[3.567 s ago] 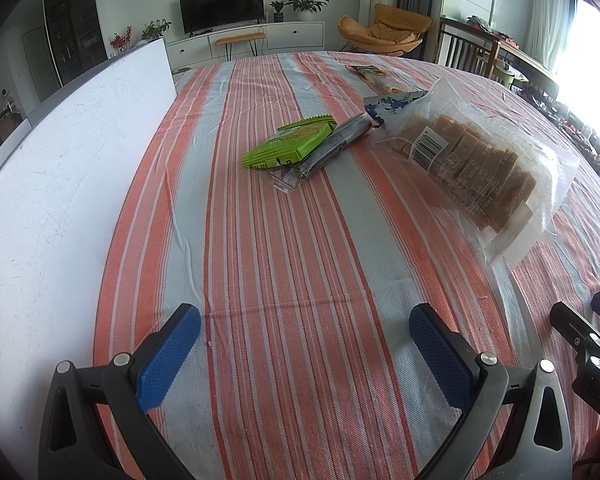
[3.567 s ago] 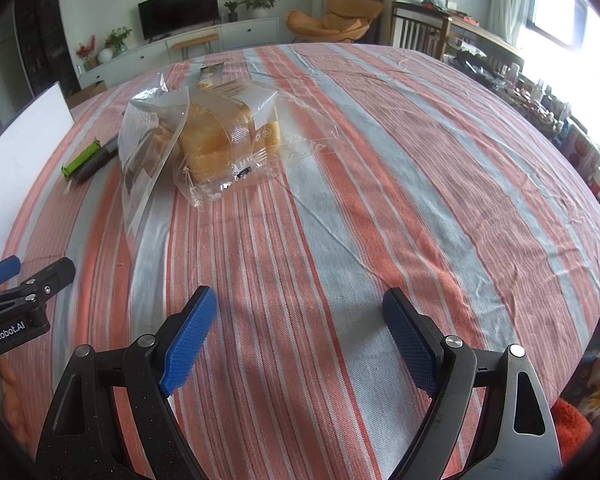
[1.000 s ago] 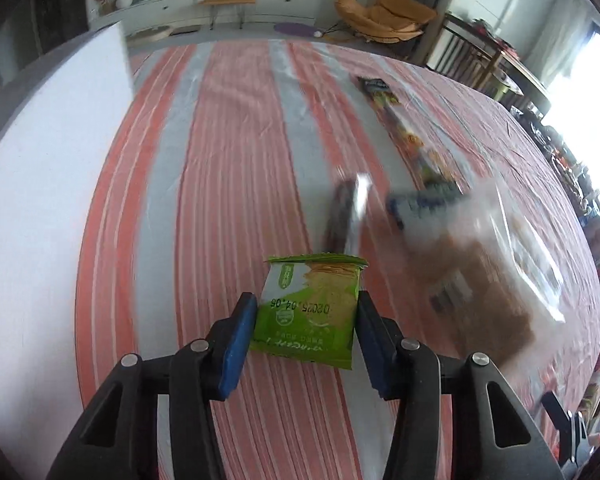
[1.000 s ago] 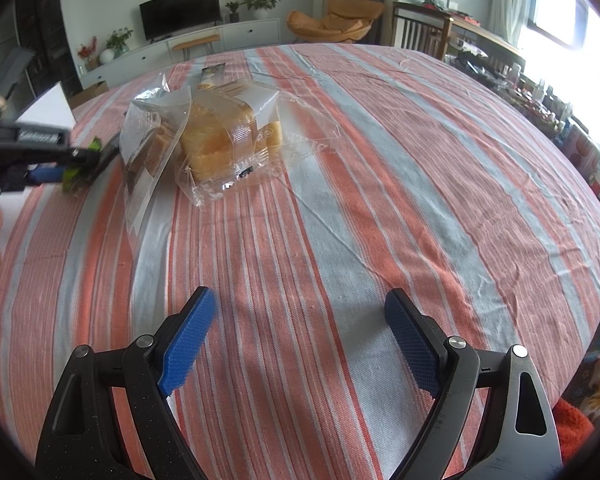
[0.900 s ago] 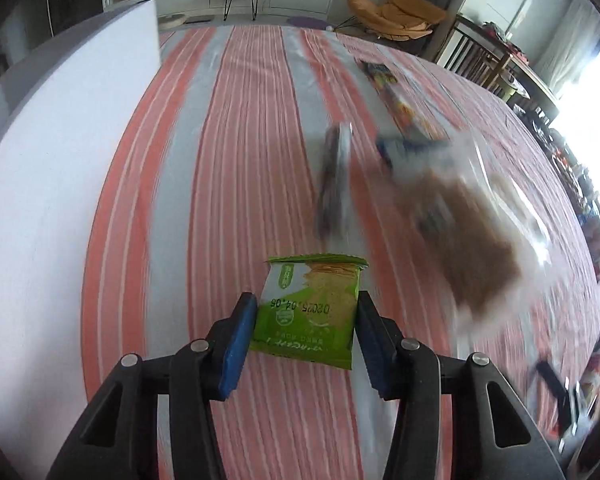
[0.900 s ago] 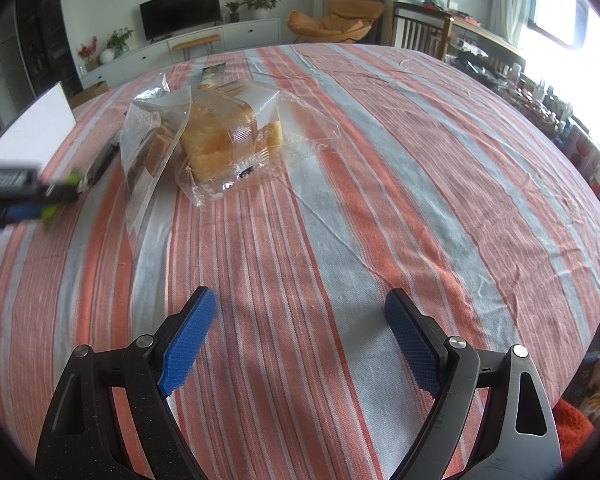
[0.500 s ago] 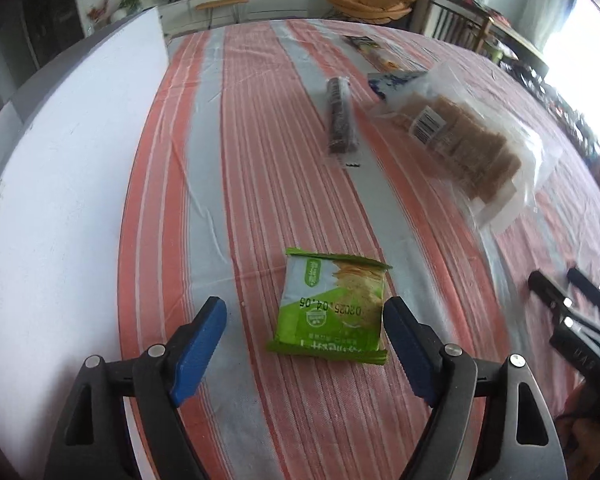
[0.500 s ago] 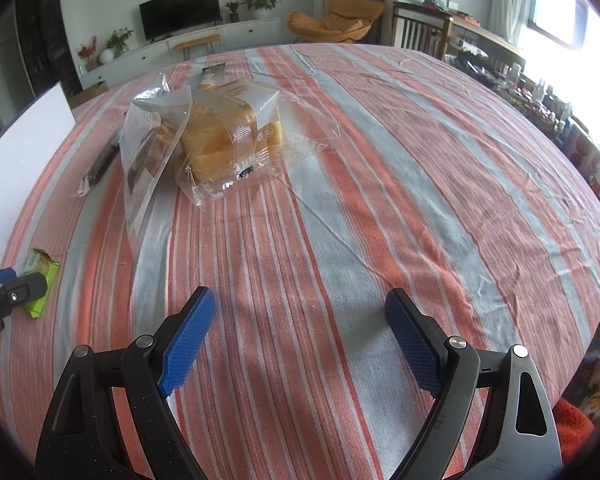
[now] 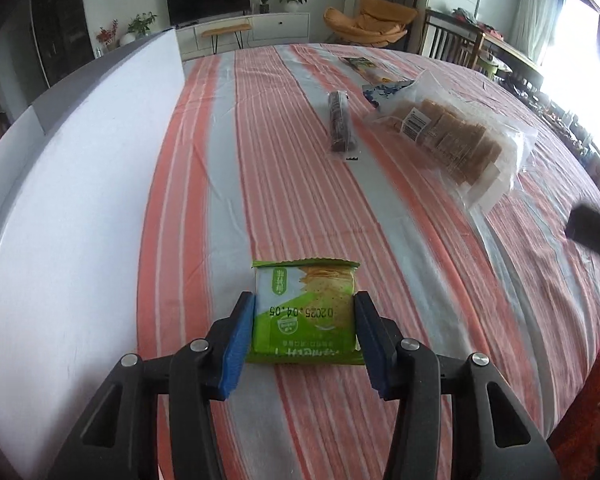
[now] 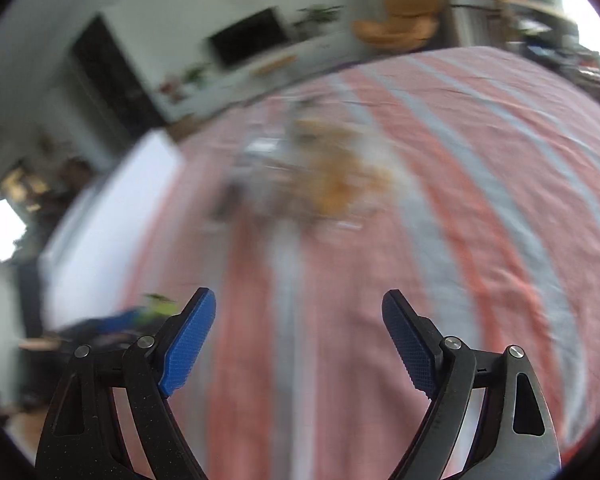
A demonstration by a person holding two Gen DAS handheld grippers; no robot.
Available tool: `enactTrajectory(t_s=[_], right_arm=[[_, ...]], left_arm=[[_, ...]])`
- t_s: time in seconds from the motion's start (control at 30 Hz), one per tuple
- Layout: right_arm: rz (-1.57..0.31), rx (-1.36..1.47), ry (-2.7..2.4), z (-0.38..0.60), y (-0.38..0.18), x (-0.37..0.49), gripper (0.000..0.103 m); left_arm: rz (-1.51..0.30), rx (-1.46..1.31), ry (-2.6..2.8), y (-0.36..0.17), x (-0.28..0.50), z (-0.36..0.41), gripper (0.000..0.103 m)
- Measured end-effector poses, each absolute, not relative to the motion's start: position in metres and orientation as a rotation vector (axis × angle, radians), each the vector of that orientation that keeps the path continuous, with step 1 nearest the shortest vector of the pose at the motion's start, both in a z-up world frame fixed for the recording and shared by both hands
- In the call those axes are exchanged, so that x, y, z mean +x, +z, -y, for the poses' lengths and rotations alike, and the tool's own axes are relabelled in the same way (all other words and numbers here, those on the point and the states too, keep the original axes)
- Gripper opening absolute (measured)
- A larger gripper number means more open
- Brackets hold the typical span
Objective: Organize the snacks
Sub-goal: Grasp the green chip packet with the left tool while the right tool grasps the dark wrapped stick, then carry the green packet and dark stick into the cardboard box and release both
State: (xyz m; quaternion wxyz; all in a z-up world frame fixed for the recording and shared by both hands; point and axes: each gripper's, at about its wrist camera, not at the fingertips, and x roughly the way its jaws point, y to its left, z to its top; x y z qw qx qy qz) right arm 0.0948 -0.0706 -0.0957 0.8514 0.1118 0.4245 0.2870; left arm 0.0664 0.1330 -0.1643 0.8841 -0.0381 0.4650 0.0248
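a: what takes up most of the view?

b: a table under a striped cloth (image 9: 300,184), orange-red and grey bands running away from the camera. along its left side lies a big white board (image 9: 72,200).

a: and the snacks?

b: on the right, a clear bag of brown biscuits (image 9: 452,140). just left of it, a dark narrow wrapped bar (image 9: 340,122). further back, a flat printed packet (image 9: 366,68). nearest the camera, a small green cracker packet (image 9: 304,316), lying flat, close to the white board's edge.

a: what are the tongs doing?

b: the left gripper (image 9: 304,336) has just been closing and its blue pads (image 9: 240,340) press both sides of the green cracker packet. the right gripper (image 10: 298,344) is spread wide with nothing between its fingers, above bare cloth. its view is badly blurred, though the green packet shows as a smear at lower left.
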Motion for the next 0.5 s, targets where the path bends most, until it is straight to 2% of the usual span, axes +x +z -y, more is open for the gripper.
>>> enactTrajectory(t_s=[0.13,0.23,0.3,0.33,0.37,0.5], right_arm=[[-0.993,0.087,0.654,-0.025,-0.072,0.150,0.086],[-1.125,0.088,0.643,-0.078,-0.096,0.212,0.086],[-1.211,0.121,0.610,-0.092,-0.121,0.244,0.070],[-1.238,0.128,0.572,-0.098,-0.131,0.253,0.049],[-1.252,0.141,0.538,-0.105,-0.137,0.263,0.038],[-1.209,0.134,0.489,-0.122,-0.136,0.284,0.045]], left_arm=[[-0.934,-0.126,0.063,-0.165,0.054,-0.142,0.049],[-0.937,-0.132,0.051,-0.164,0.052,-0.144,0.049],[-0.938,-0.124,0.047,-0.164,0.051,-0.142,0.049],[-0.937,-0.126,0.044,-0.164,0.050,-0.142,0.049],[-0.934,-0.123,0.040,-0.165,0.049,-0.142,0.049],[-0.915,-0.078,0.036,-0.167,0.046,-0.137,0.049]])
